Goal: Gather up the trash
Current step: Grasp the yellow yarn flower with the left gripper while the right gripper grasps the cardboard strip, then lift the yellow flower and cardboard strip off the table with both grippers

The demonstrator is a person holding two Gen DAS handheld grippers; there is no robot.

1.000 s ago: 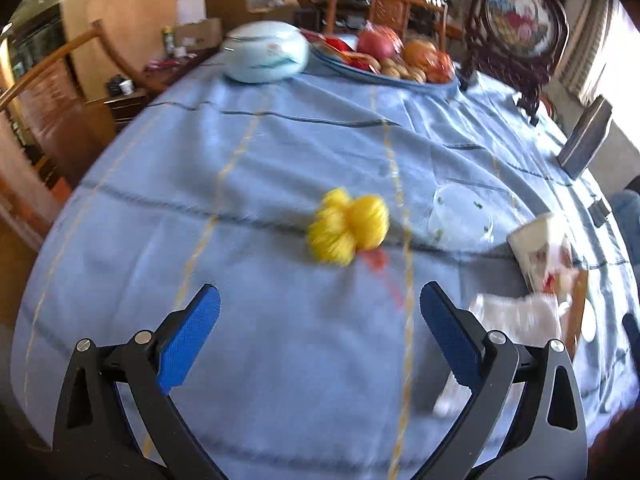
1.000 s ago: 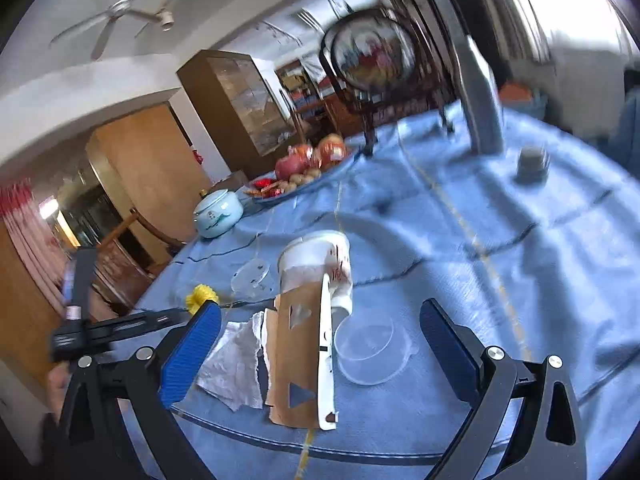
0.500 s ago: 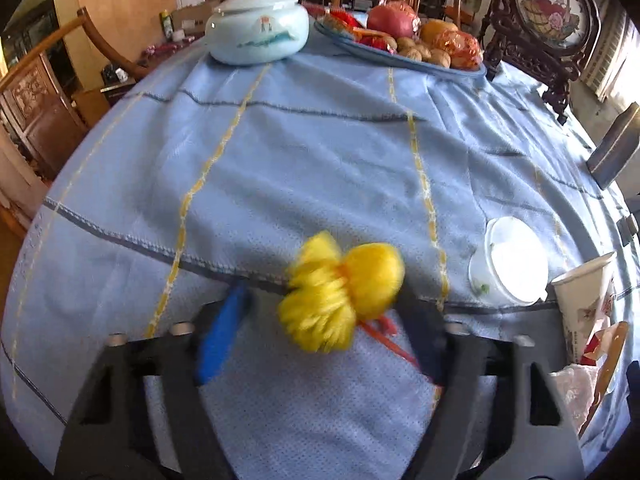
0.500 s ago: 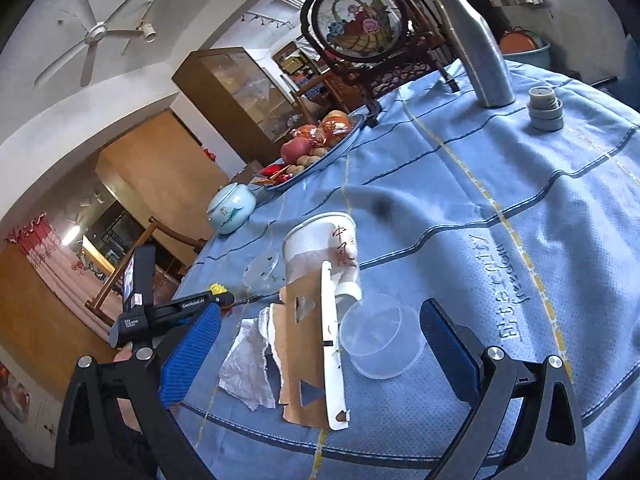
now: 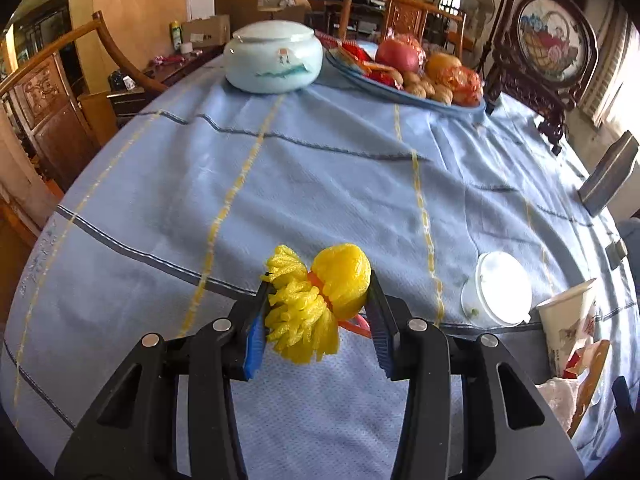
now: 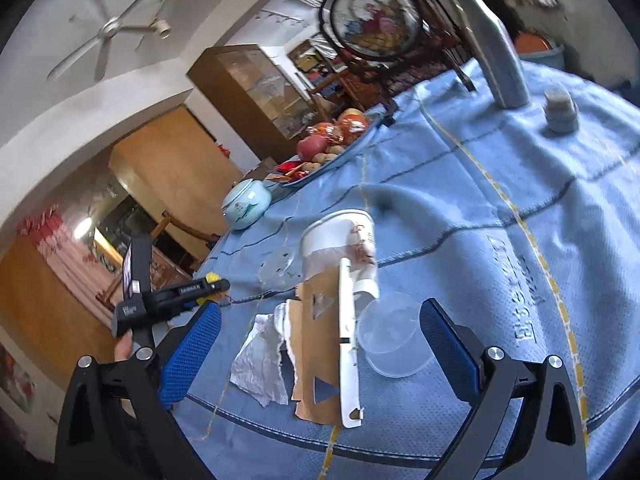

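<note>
**Left jaws closing in on the yellow net**

A second ago my left gripper [image 5: 318, 316] hung back from the table with its blue pads spread wide and the yellow mesh net [image 5: 318, 306] lying clear ahead of them. Now the net sits right between the pads and the jaws are closing on it; both pads already touch its sides, the right one against the rounded ball end, the left against the frilled end. The table view has crept nearer too, the pale lidded jar [image 5: 273, 58] and the fruit platter [image 5: 416, 76] looming larger than before.

My right gripper [image 6: 318, 344] has barely changed: its pads stand wide apart with nothing between them, hovering above the same heap as a second ago.

The net itself is a bright yellow scrunch of plastic mesh, cinched in the middle by an orange tie, one half puffed into a ball, the other fanned out in loose ruffles. It rests on the blue tablecloth [image 5: 320, 184] near the table's near edge. From the right wrist camera I can see only a sliver of yellow at the left gripper's tip.

The remaining rubbish lies together to the right: a paper cup [image 6: 340, 240] on its side, a torn brown cardboard sleeve [image 6: 318, 344], a crumpled tissue [image 6: 260, 364] and a clear plastic lid [image 6: 394, 336].
</note>
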